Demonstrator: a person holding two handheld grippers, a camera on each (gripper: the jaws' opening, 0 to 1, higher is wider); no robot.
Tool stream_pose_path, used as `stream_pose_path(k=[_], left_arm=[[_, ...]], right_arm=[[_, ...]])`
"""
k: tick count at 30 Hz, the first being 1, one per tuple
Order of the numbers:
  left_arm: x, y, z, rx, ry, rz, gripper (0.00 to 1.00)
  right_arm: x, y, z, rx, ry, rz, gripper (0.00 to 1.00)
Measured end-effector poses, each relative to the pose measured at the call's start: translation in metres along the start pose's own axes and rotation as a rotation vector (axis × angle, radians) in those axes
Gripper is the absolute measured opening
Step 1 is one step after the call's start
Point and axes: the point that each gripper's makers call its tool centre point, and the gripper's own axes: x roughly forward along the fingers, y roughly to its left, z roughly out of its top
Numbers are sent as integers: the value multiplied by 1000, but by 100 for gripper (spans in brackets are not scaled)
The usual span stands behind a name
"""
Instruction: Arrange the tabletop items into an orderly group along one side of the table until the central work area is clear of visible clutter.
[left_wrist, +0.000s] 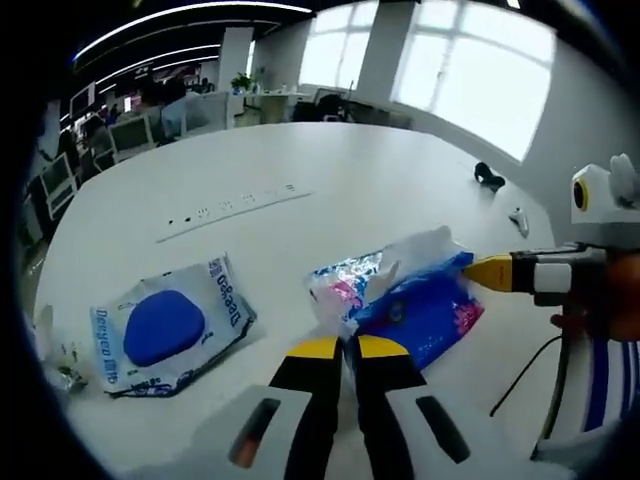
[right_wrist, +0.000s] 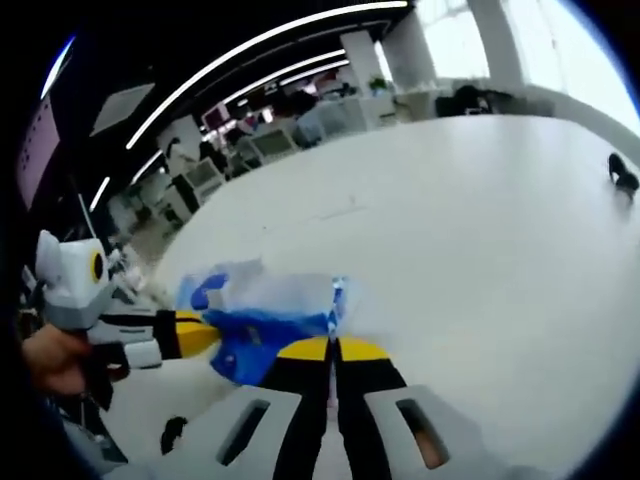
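Left gripper (left_wrist: 345, 348): jaws pressed together, nothing between, tips just short of blue plastic bag (left_wrist: 425, 305). Right gripper (right_wrist: 330, 348): jaws closed, tips at bag's edge; pinch or mere touch, cannot tell. Bag crumpled on white table (left_wrist: 330, 185). Second packet with blue oval (left_wrist: 170, 325) flat, well left of bag. Small black object (left_wrist: 488, 175) near far table edge.

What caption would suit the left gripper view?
Two yellow-tipped tongs meet at a blue plastic packet on a white table.

Table (left_wrist: 330, 190): smooth, matt white surface. Blue-white packet (left_wrist: 420, 300): crinkled glossy plastic film. Second packet (left_wrist: 170, 325): glossy plastic wrap. Gripper jaw tips: yellow plastic, black shanks.
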Motion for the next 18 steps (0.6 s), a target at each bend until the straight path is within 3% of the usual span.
stream_pose_path(k=[8,18], left_arm=[[10,28,22,-71,-24,28,3],[36,51,28,-133,-3,59,3]], right_arm=[[28,9,28,-9,-13,25,0],[64,5,45,-14,-7,33,0]])
